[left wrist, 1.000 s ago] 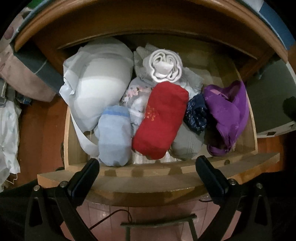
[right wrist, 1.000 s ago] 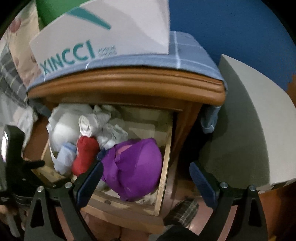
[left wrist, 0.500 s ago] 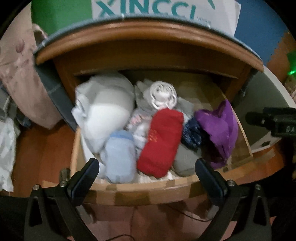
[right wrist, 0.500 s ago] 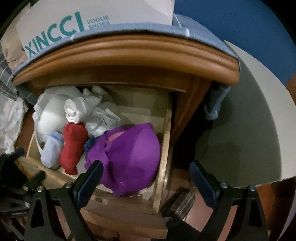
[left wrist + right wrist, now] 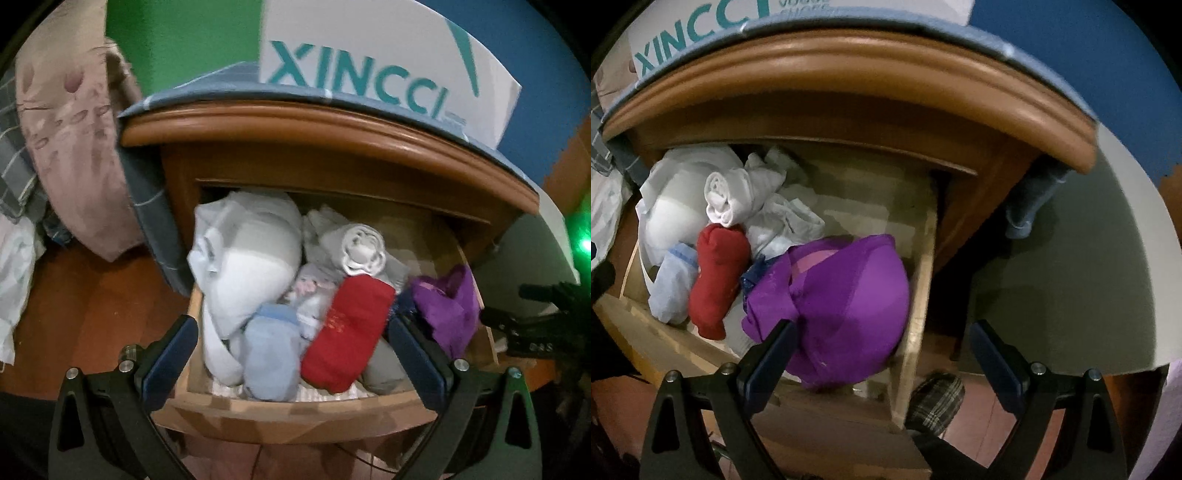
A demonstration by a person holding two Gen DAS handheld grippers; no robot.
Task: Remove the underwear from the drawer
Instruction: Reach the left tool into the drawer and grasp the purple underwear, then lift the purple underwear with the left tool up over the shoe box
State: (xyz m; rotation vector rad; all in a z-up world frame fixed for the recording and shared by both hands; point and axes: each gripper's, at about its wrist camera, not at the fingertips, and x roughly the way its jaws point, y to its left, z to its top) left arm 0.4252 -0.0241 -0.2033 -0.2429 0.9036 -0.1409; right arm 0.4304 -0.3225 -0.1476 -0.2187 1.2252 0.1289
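Note:
The wooden drawer (image 5: 295, 410) stands pulled out of the nightstand, stuffed with folded underwear. A red roll (image 5: 347, 336) lies at the middle, a pale blue roll (image 5: 271, 362) to its left, a white roll (image 5: 362, 251) behind, a big white-grey piece (image 5: 247, 266) at the left, a purple piece (image 5: 447, 310) at the right. My left gripper (image 5: 291, 347) hangs open in front of the drawer, holding nothing. My right gripper (image 5: 882, 354) is open just over the purple piece (image 5: 846, 299), its left finger at the cloth's near edge. The red roll (image 5: 716, 280) also shows there.
A white XINCCI shoe box (image 5: 388, 70) sits on the blue cloth covering the nightstand top (image 5: 332, 136). A pink pillow (image 5: 74, 147) and bedding lie to the left. A grey-white board (image 5: 1071, 266) leans at the right, a checked slipper (image 5: 938, 402) on the floor below.
My left gripper has pulled back and up from the drawer, so the shoe box now shows. My right gripper has moved in closer over the purple piece.

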